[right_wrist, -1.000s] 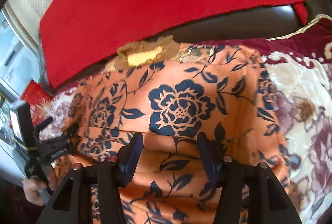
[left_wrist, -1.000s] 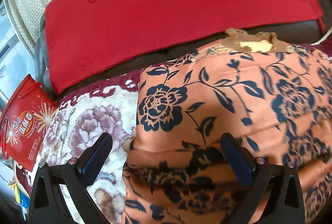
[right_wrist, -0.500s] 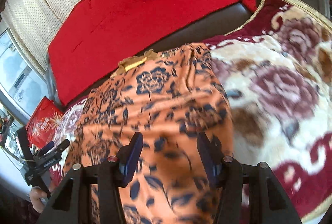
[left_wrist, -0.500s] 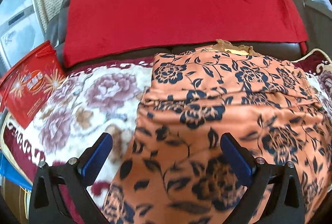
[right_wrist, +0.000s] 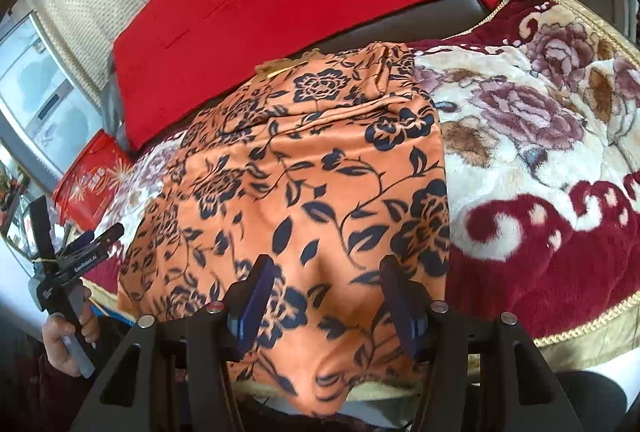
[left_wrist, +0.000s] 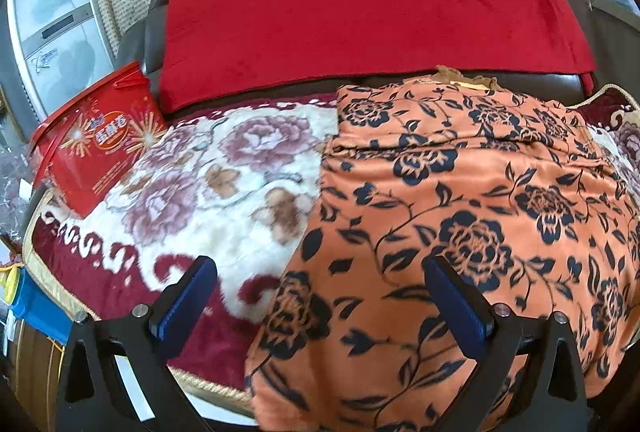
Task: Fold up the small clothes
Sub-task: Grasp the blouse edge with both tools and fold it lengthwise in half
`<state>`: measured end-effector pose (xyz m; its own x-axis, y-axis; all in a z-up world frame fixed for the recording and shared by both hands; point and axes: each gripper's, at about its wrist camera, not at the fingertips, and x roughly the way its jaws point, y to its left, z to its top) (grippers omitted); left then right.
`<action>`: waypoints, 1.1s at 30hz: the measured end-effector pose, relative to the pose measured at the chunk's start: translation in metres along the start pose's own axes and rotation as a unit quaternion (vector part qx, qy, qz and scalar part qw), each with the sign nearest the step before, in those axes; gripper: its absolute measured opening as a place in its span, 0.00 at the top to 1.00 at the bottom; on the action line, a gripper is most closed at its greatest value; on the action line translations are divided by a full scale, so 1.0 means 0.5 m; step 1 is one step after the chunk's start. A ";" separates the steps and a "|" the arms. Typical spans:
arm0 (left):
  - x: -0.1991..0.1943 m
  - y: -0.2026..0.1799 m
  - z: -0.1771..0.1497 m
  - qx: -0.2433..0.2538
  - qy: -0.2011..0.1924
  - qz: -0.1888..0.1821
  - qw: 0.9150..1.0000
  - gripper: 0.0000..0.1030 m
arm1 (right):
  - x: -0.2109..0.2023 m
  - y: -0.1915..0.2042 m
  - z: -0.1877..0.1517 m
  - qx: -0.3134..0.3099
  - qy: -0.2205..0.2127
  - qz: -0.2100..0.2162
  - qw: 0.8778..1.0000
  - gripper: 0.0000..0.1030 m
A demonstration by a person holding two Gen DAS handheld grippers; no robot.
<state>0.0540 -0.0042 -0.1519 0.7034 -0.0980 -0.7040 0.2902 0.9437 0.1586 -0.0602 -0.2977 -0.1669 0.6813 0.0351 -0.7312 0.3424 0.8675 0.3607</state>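
Note:
An orange garment with dark blue flowers lies spread on a floral blanket, its far end folded over toward the sofa back. It also shows in the right wrist view, hanging over the near edge. My left gripper is open and empty above the garment's near left edge. My right gripper is open and empty above the garment's near end. The left gripper also shows in the right wrist view, held by a hand at the far left.
The floral blanket covers the seat; it also shows in the right wrist view. A red cloth drapes the sofa back. A red printed bucket stands at the left. A blue box sits below the blanket's left edge.
Both grippers have pulled back toward me and away from the garment, both open and empty. More of the blanket and the garment's near end is now in view.

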 end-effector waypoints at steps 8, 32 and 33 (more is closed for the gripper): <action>-0.033 0.030 -0.035 0.001 0.004 0.009 1.000 0.00 | -0.029 0.019 -0.032 -0.008 0.009 0.005 1.000 0.42; 0.031 0.172 -0.185 -0.092 0.116 -0.047 0.988 0.20 | 0.001 -0.092 -0.106 0.075 0.048 -0.019 0.996 0.36; 0.034 0.172 -0.183 -0.090 0.118 -0.049 0.988 0.39 | 0.003 -0.090 -0.105 0.073 0.046 -0.018 0.996 0.36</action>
<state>0.0318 0.1042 -0.2136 0.5014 -0.1348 -0.8546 0.2135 0.9765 -0.0288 -0.1086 -0.3105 -0.2144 0.6063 0.0567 -0.7932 0.4606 0.7881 0.4084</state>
